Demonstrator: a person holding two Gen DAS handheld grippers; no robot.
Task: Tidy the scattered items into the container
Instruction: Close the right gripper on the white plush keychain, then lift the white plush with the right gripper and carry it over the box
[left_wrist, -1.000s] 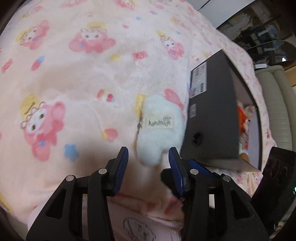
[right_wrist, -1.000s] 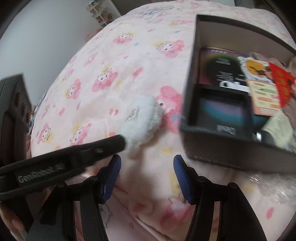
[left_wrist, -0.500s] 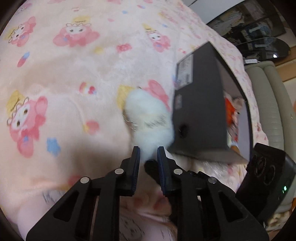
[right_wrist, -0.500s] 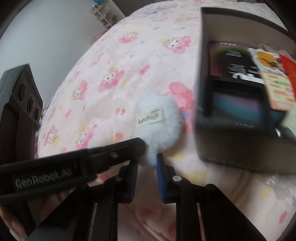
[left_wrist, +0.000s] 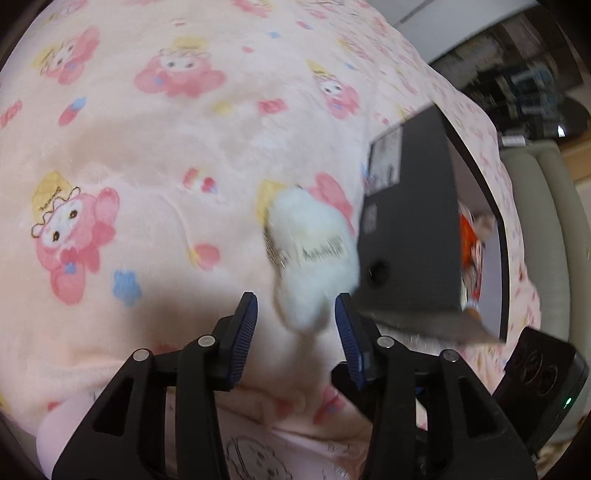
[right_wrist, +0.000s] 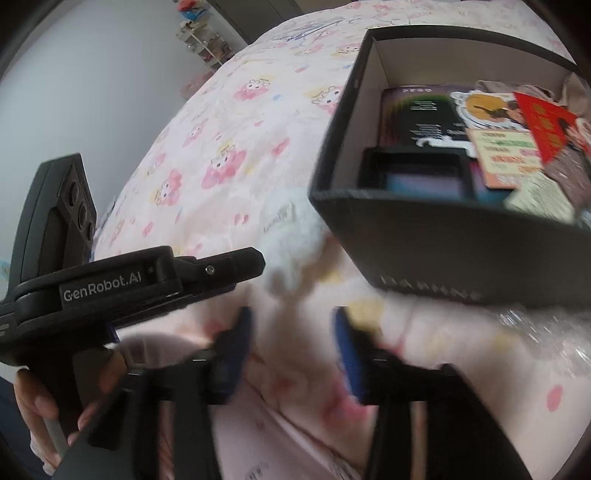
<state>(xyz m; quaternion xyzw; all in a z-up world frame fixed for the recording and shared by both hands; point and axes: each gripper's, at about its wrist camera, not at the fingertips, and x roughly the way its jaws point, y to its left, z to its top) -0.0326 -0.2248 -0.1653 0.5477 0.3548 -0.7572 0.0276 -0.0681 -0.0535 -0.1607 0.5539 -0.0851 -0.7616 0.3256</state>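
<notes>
A fluffy white plush (left_wrist: 314, 258) with a sewn label lies on the pink blanket, touching the side of the black box (left_wrist: 410, 221). My left gripper (left_wrist: 295, 325) has its jaws opening; the plush's lower end sits between the blue pads, which do not press on it. In the right wrist view the plush (right_wrist: 291, 236) is blurred beside the box (right_wrist: 424, 243), with one of the left gripper's fingers (right_wrist: 221, 269) against it. My right gripper (right_wrist: 291, 332), blurred, is also opening, with only blanket between its pads, just short of the plush.
The box holds a dark booklet (right_wrist: 417, 118), printed cards (right_wrist: 506, 155) and a red packet (right_wrist: 546, 122). Crinkled clear wrap (right_wrist: 535, 332) lies by its near corner. A beige sofa cushion (left_wrist: 543, 229) stands beyond the bed. A hand (right_wrist: 33, 402) grips the left tool's handle.
Both grippers narrowed almost shut half a second ago and stand apart again. The left view has drawn back a little from the plush. The right view has shifted towards the box.
</notes>
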